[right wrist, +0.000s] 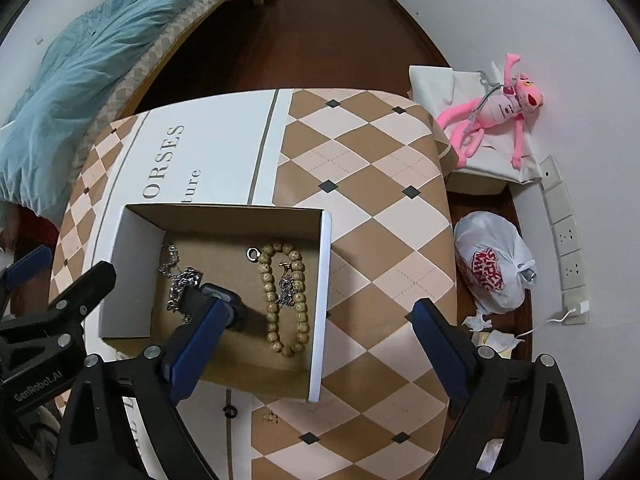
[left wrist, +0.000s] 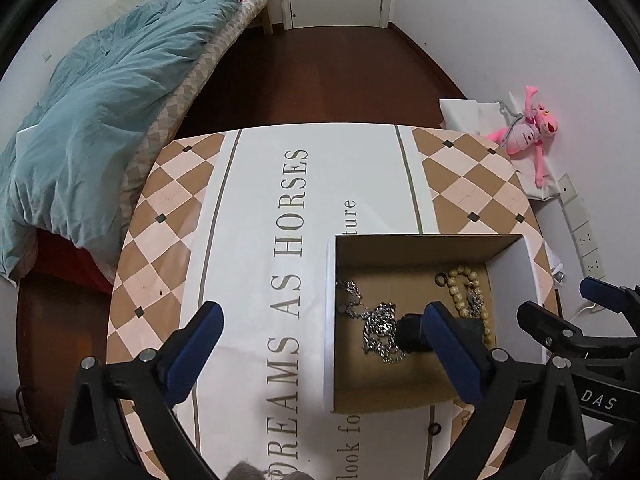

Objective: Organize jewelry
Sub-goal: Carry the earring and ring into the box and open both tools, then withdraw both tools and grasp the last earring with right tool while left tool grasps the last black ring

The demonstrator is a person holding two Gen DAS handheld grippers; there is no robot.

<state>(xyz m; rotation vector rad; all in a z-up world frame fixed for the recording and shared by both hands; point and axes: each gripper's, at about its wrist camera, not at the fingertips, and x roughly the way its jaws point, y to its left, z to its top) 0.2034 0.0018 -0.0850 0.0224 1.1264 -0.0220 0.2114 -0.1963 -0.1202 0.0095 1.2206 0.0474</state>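
An open cardboard box (left wrist: 330, 320) (right wrist: 324, 280) stands on the patterned table. In it lie a silver chain (left wrist: 376, 328) (right wrist: 180, 280), a wooden bead bracelet (left wrist: 468, 292) (right wrist: 280, 300), a small ring (right wrist: 252, 254) (left wrist: 440, 279) and a black smartwatch (left wrist: 412, 334) (right wrist: 232, 304). A small dark ring (right wrist: 230, 412) (left wrist: 434, 428) lies on the table in front of the box. My left gripper (left wrist: 320, 344) is open and empty, held above the box's left wall. My right gripper (right wrist: 320, 340) is open and empty, held above the box's right wall.
The table (left wrist: 256, 240) (right wrist: 360, 184) carries a printed cloth. A bed with a teal duvet (left wrist: 100, 100) is at the left. A pink plush toy (right wrist: 496, 112), a white plastic bag (right wrist: 492, 264) and wall sockets (right wrist: 568, 240) are at the right.
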